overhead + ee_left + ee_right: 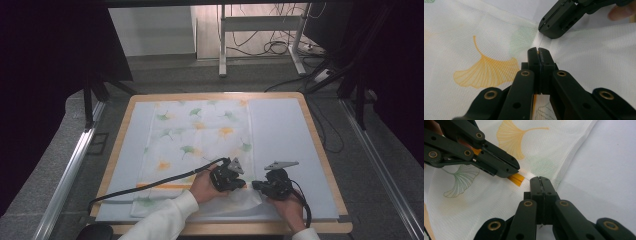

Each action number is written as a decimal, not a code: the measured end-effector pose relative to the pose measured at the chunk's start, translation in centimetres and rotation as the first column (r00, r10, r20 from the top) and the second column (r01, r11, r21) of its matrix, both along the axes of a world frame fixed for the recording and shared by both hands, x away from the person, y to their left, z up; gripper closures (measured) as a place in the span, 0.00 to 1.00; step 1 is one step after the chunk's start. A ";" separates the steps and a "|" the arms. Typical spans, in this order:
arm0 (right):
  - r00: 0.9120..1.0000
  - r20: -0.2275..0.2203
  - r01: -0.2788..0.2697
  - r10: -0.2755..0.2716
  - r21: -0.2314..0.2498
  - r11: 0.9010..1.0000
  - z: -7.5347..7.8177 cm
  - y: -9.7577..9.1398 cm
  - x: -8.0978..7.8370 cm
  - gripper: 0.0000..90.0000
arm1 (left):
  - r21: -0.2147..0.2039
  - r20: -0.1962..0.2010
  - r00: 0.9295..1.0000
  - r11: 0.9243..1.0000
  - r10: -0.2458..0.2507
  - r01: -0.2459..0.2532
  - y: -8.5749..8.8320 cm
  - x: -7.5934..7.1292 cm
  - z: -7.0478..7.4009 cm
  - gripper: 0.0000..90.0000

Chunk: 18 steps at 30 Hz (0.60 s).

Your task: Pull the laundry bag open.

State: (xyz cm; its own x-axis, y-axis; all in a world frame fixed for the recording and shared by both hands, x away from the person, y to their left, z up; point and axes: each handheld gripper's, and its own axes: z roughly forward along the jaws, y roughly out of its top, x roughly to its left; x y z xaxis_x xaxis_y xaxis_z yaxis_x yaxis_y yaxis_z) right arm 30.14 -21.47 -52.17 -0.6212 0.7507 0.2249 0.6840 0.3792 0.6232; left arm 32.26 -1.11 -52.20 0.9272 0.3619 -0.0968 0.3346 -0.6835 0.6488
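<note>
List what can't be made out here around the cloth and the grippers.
- High view: the near right part of the cloth is covered by both hands and grippers.
- Left gripper view: its shut jaws hide any fabric pinched between them.
- Right gripper view: same there.

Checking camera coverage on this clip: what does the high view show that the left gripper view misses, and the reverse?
High view: the whole cloth on the table, both hands, floor and cables behind. Left gripper view: the left tongs shut at a raised fold of cloth, the weave, and an orange leaf print close up. Both: the cloth and the right tongs.
</note>
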 end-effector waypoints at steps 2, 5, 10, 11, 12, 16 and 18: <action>1.000 0.000 0.000 0.000 0.000 1.000 0.0 0.0 0.0 1.00 | 0.000 0.002 1.000 1.000 -0.001 0.001 0.0 0.0 0.0 1.00; 1.000 0.002 -0.002 0.002 0.001 1.000 0.0 0.0 0.0 1.00 | 0.002 0.005 1.000 1.000 -0.001 0.001 0.0 0.0 0.0 1.00; 1.000 0.000 -0.005 0.005 0.000 1.000 0.0 -0.1 0.0 1.00 | 0.006 0.006 1.000 1.000 -0.003 0.003 0.1 -0.1 0.1 1.00; 1.000 0.001 -0.004 0.004 0.002 1.000 0.0 -0.1 0.0 1.00 | 0.007 0.006 1.000 1.000 -0.004 0.004 0.2 -0.1 0.1 1.00; 1.000 0.002 -0.003 0.003 0.001 1.000 0.0 0.0 0.0 1.00 | 0.008 0.004 1.000 1.000 -0.001 0.001 0.2 -0.1 0.2 1.00; 1.000 0.001 -0.004 0.004 0.000 1.000 0.0 -0.1 0.0 1.00 | 0.030 0.014 1.000 1.000 0.006 -0.007 0.7 0.0 0.2 1.00; 1.000 0.001 -0.004 0.004 0.000 1.000 0.0 -0.1 0.0 1.00 | 0.013 -0.004 1.000 1.000 0.011 -0.011 1.0 0.2 0.1 1.00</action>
State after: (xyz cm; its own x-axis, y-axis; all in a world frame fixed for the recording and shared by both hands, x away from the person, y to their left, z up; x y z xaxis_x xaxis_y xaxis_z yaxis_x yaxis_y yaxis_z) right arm 30.15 -21.55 -52.17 -0.6244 0.7481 0.2246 0.6820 0.3820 0.6237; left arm 32.43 -0.15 -52.10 0.9229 0.3729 -0.0956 0.3442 -0.6879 0.6390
